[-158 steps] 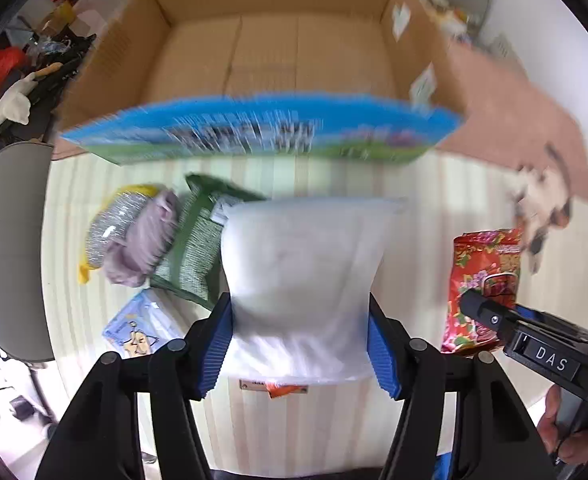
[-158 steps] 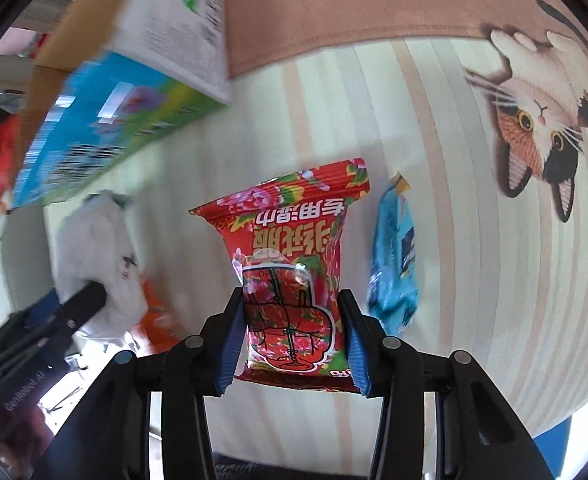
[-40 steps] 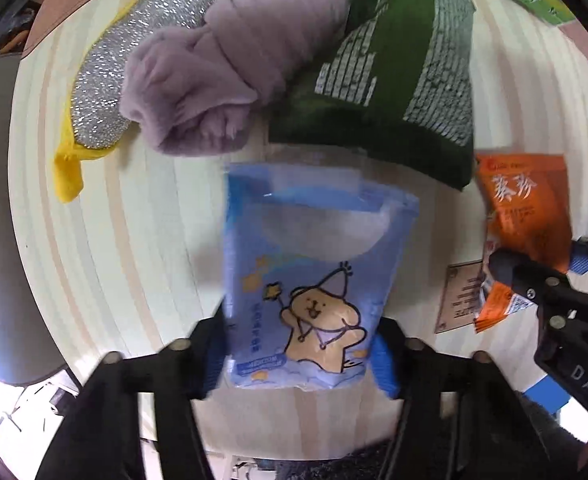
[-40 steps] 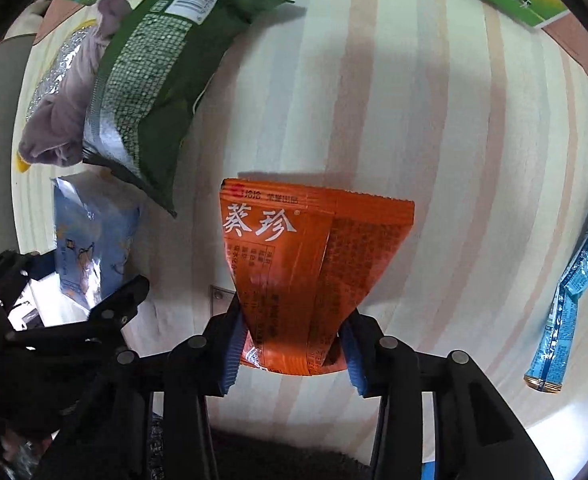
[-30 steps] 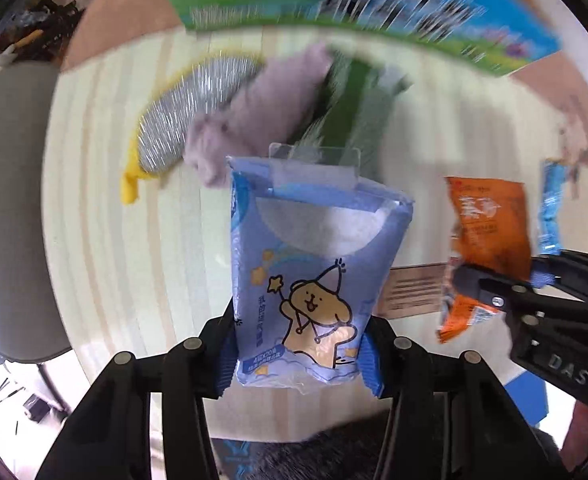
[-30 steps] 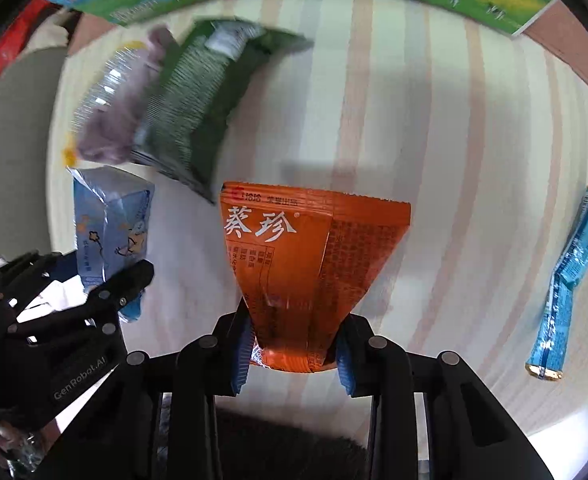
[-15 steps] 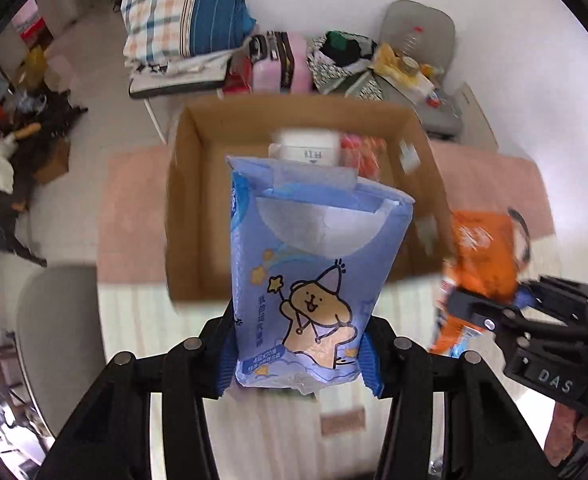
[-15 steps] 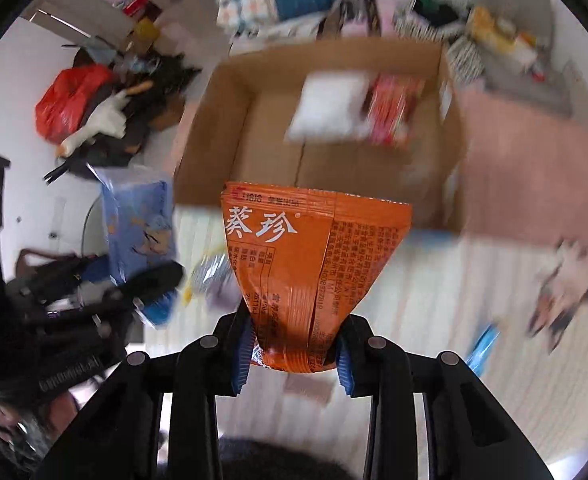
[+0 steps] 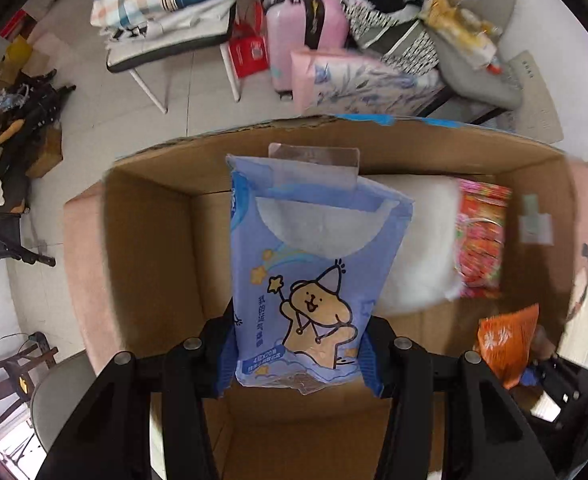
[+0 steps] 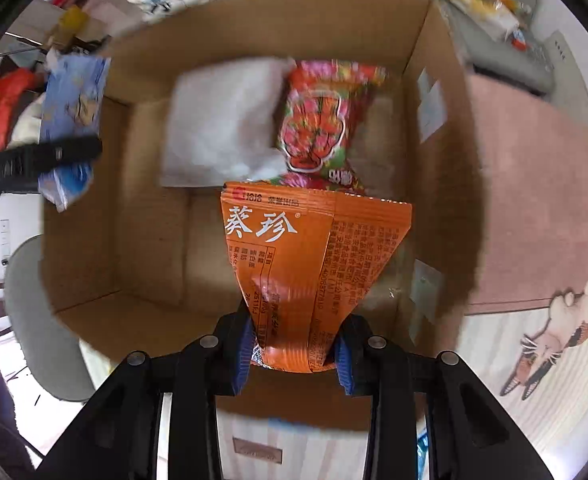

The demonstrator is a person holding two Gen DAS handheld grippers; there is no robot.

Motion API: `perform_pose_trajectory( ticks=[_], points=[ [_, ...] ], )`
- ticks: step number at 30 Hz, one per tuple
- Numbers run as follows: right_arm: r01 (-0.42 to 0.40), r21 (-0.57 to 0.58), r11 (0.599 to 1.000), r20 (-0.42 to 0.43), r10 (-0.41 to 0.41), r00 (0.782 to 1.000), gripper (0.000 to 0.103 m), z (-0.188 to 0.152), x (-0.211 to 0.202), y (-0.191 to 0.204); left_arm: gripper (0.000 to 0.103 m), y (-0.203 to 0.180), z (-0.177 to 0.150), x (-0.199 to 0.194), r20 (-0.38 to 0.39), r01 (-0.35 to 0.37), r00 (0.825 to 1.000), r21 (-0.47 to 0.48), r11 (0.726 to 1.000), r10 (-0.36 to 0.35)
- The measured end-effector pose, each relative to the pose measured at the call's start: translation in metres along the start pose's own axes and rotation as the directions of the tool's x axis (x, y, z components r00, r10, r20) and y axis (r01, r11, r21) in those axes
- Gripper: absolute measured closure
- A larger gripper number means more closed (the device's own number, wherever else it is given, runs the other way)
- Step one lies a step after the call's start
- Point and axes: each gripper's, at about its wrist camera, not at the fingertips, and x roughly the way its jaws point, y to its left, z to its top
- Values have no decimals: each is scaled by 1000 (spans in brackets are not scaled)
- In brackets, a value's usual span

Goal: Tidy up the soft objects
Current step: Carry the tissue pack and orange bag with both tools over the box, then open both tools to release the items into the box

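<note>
My left gripper (image 9: 298,354) is shut on a blue tissue pack with a cartoon bear (image 9: 310,276) and holds it above the open cardboard box (image 9: 149,248). My right gripper (image 10: 294,350) is shut on an orange snack packet (image 10: 310,256) and holds it above the same box (image 10: 85,240). Inside the box lie a white soft pack (image 10: 221,124) and a red flowered packet (image 10: 322,116). The orange packet shows at the right in the left wrist view (image 9: 508,340). The blue pack shows at the left in the right wrist view (image 10: 71,120).
The box stands on a pink rug (image 10: 534,208) with a cat picture (image 10: 566,320). Beyond it are a pink suitcase (image 9: 302,20), folded bedding (image 9: 161,0), a grey chair (image 9: 474,52) and floor clutter (image 9: 17,120). A grey seat (image 10: 41,320) is at left.
Both grippers lifted their packs off the striped mat and moved forward over the box. Earlier, the white pack and the red packet went from the grippers into the box.
</note>
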Motion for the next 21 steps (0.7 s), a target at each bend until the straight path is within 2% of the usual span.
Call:
perform_pose_trajectory(
  ticks=[5, 10, 12, 13, 14, 15, 16, 17, 19, 21],
  points=[
    [17, -2, 1000, -42, -17, 999, 67, 12, 31, 3, 56, -1, 13, 28, -43, -13, 999, 11, 1000, 14],
    [28, -15, 999, -69, -29, 997, 67, 16, 41, 7, 53, 0, 8, 26, -59, -8, 998, 0, 1000, 8],
    [33, -13, 999, -77, -34, 996, 63, 17, 37, 9, 52, 3, 6, 17, -55, -5, 998, -17, 1000, 4],
    [33, -8, 999, -78, -34, 996, 62, 18, 34, 11, 46, 5, 11, 17, -46, -7, 999, -20, 1000, 6],
    [27, -3, 1000, -71, -27, 997, 54, 18, 28, 12, 44, 5, 11, 11, -33, -14, 999, -21, 1000, 14],
    [26, -2, 1000, -65, -26, 998, 40, 18, 24, 13, 40, 6, 10, 4, -17, -19, 1000, -19, 1000, 19],
    [31, -2, 1000, -53, -31, 998, 34, 17, 16, 15, 38, 6, 10, -1, -5, -18, 1000, -23, 1000, 18],
    [36, -3, 999, -42, -36, 998, 30, 17, 9, 17, 35, 7, 8, -9, 9, -11, 1000, -30, 999, 12],
    [39, -5, 999, -24, -39, 999, 30, 16, -7, 21, 10, 9, 4, -26, 36, 9, 999, -41, 999, -7],
    [41, -6, 999, -5, -41, 999, 26, 15, -23, 25, 8, 8, -2, -42, 71, 16, 997, -37, 999, -13]
  ],
)
